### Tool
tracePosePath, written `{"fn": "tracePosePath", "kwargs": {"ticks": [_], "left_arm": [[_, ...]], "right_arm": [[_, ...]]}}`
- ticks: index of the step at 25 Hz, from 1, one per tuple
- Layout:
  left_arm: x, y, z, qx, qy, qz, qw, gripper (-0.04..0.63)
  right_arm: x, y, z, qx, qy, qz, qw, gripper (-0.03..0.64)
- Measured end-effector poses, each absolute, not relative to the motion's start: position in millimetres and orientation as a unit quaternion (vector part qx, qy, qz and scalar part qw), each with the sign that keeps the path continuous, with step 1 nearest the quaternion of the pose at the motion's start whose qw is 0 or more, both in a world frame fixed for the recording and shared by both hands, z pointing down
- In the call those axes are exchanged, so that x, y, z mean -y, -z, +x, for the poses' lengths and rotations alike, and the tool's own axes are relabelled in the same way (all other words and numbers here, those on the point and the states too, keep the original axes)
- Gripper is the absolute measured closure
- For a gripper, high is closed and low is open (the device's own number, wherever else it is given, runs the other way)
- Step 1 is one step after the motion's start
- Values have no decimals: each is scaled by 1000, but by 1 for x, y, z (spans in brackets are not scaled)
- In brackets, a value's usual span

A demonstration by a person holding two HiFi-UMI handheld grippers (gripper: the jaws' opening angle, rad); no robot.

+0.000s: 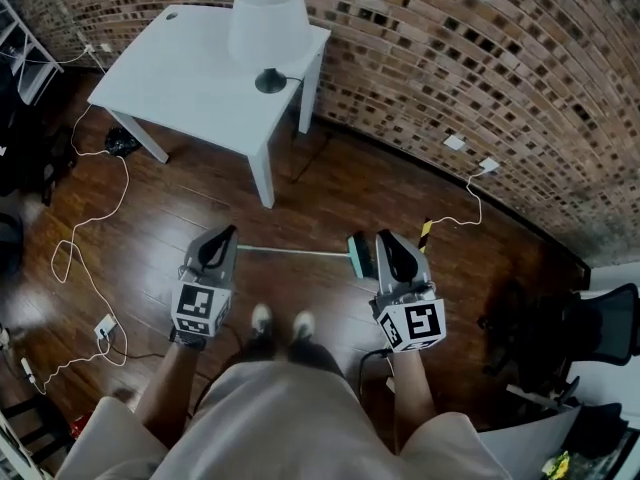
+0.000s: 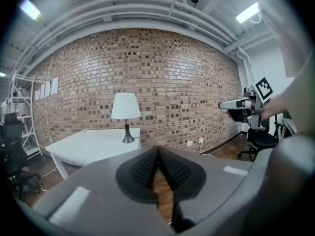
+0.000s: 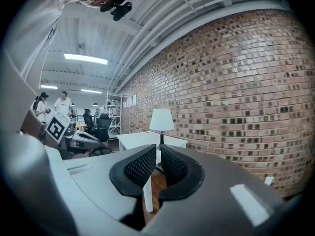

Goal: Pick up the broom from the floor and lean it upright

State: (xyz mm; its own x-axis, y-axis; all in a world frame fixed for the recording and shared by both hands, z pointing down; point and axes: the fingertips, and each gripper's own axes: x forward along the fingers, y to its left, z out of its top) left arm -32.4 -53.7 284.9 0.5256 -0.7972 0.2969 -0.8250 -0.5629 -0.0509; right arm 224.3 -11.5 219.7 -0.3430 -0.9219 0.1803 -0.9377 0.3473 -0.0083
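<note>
The broom lies flat on the wooden floor just ahead of my feet. Its thin pale handle (image 1: 295,253) runs left to right, and its teal head (image 1: 358,255) is at the right end. My left gripper (image 1: 228,234) hovers above the handle's left end, its pads (image 2: 147,166) meeting at the tips and holding nothing. My right gripper (image 1: 391,240) hangs beside the broom head on its right, jaws a narrow slit apart (image 3: 158,150) with nothing between them. Neither gripper touches the broom. Each gripper view looks level at the brick wall, so the broom is out of sight there.
A white table (image 1: 190,88) with a white lamp (image 1: 268,23) stands ahead to the left, against the brick wall (image 1: 470,58). White cables (image 1: 90,258) trail over the floor at left. A yellow-black striped item (image 1: 425,233) lies by the right gripper. Black office chairs (image 1: 590,333) stand at right.
</note>
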Motion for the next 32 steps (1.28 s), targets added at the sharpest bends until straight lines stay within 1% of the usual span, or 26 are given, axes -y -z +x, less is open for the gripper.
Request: {"fn": "tracePosePath", "kwargs": {"ticks": [5,10,14,16,20,23,29,32], "left_arm": [[66,-295,-50,471,-149,868,47,595],[84,-332,-76,471,-161,866,51,594],[93,-369,-93,451,-172,875,29,594],[102,-391,-105,450,-174,875,28,595],[105,-440,-137,477,-177,860,51,595],[101,-483,-165,495,-180,848,63,594],[92,-563,-206,511,-173,837,89,595],[88,-599,-224,516,-158,833,121,594]], "right_arm": [[31,-243,202,830,-68,544,99,568],[54,-284,166,846,-89,509,132,566],[70,-336,137,859,-104,474,165,565],[80,-374,125,864,-112,454,185,565],[82,-467,107,868,-140,414,235,563],[88,-533,96,864,-173,407,243,561],[99,-652,67,865,-188,376,275,558],[102,-713,53,869,-186,350,296,555]]}}
